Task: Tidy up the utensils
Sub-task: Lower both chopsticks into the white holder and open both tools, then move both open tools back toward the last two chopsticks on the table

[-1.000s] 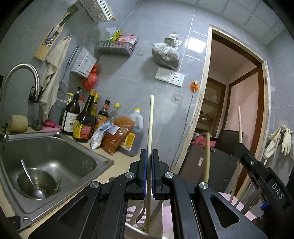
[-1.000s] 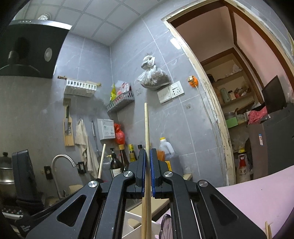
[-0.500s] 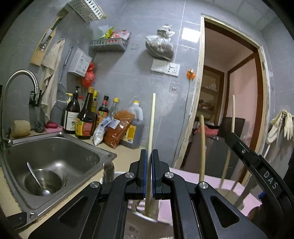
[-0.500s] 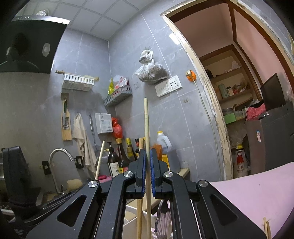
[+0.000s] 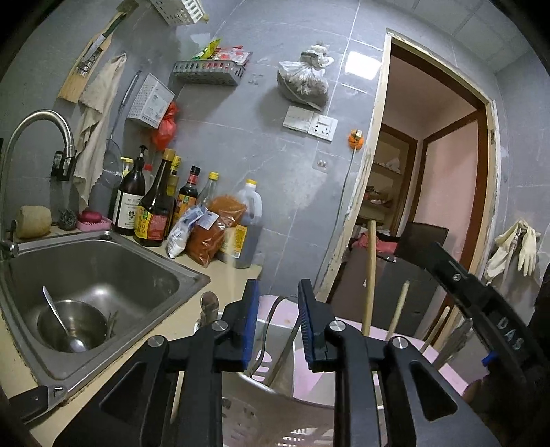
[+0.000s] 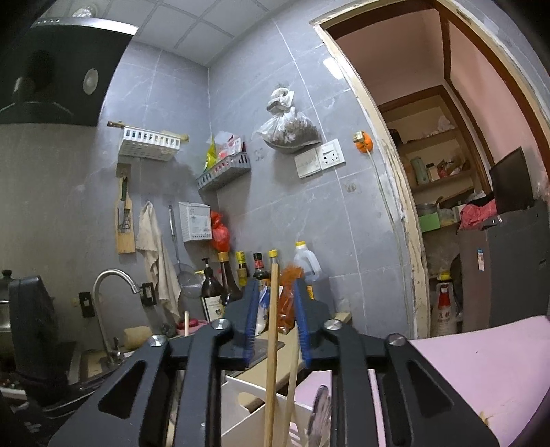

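Grey tiled kitchen wall (image 5: pixel 240 113), white panel ceiling (image 6: pixel 192 27), black range hood (image 6: pixel 51 75) top left. Steel sink (image 5: pixel 113 254) with curved faucet (image 5: pixel 37 120) on beige counter (image 5: pixel 223 275). Worn wooden doorframe (image 5: pixel 374 137) opens onto pink-walled room with shelves (image 6: pixel 436 165)

Sink (image 5: pixel 103 261): brushed stainless steel, dull sheen, scuffed. Bowl (image 5: pixel 72 328) and spoon (image 5: pixel 58 316) inside it: shinier metal. Faucet (image 5: pixel 37 127): satin metal. Wall tiles (image 5: pixel 240 130): grey, smooth, semi-gloss, some whitish streaks. Chopstick (image 6: pixel 272 330): pale bare wood, matt. Left gripper (image 5: pixel 277 319) and right gripper (image 6: pixel 275 321): matt black plastic, blue ribbed rubbery pads (image 5: pixel 250 316), bright metal screws. Bottles (image 5: pixel 154 206): dark glossy glass. Hanging towel (image 5: pixel 96 113): rough, worn cloth. Door frame (image 5: pixel 361 192): painted wood, chipped. Wall basket (image 5: pixel 209 70): grey plastic.
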Available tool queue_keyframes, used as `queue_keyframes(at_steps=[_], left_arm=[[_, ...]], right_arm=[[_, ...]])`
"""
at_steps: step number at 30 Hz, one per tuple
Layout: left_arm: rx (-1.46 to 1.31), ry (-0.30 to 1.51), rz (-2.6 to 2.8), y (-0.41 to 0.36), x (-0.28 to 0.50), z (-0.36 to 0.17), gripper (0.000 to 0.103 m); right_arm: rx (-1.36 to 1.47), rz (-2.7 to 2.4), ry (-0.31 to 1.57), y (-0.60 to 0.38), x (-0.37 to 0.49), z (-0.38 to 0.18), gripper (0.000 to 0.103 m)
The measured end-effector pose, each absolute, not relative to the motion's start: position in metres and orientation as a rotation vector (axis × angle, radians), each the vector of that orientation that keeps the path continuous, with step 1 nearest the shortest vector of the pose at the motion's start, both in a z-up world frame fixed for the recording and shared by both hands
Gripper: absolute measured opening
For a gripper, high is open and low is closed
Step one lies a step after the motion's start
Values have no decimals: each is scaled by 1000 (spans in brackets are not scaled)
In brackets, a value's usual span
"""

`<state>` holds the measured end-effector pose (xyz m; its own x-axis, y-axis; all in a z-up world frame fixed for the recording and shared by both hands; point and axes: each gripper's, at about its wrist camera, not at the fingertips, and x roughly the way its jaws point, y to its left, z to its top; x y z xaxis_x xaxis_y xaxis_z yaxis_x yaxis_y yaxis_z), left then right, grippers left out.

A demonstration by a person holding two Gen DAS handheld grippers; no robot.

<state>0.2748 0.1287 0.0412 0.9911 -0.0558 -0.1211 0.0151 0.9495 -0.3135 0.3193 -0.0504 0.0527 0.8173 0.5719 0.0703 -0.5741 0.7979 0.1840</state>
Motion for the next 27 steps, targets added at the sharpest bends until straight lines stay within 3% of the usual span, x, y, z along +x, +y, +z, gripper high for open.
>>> queue_keyframes(at_steps=[4,6,10,12,14,16,18,21,27], left_arm=[[-339,133,-63,127,265,49,25],[-310,127,-68,122,257,56,33],[-251,126,-113,107,242,70,47],[-233,138,-138,98,237,76,63],[-224,148,-156,90,234,79,72],[-222,169,-186,80,231,83,76],[-227,190,-206,70,228,84,89],[-231,193,-219,56,221,84,99],[-215,232,-254,25,210,77,101]], right_arm=[[170,580,4,-61,310,64,24],[164,548,15,-70,306,68,39],[174,449,61,-98,300,75,51],[175,413,78,-112,296,76,56],[180,382,93,-128,288,77,74],[175,361,97,-142,279,78,79],[153,343,103,-155,268,78,84],[128,325,108,-174,253,78,103],[90,288,125,-203,229,75,103]])
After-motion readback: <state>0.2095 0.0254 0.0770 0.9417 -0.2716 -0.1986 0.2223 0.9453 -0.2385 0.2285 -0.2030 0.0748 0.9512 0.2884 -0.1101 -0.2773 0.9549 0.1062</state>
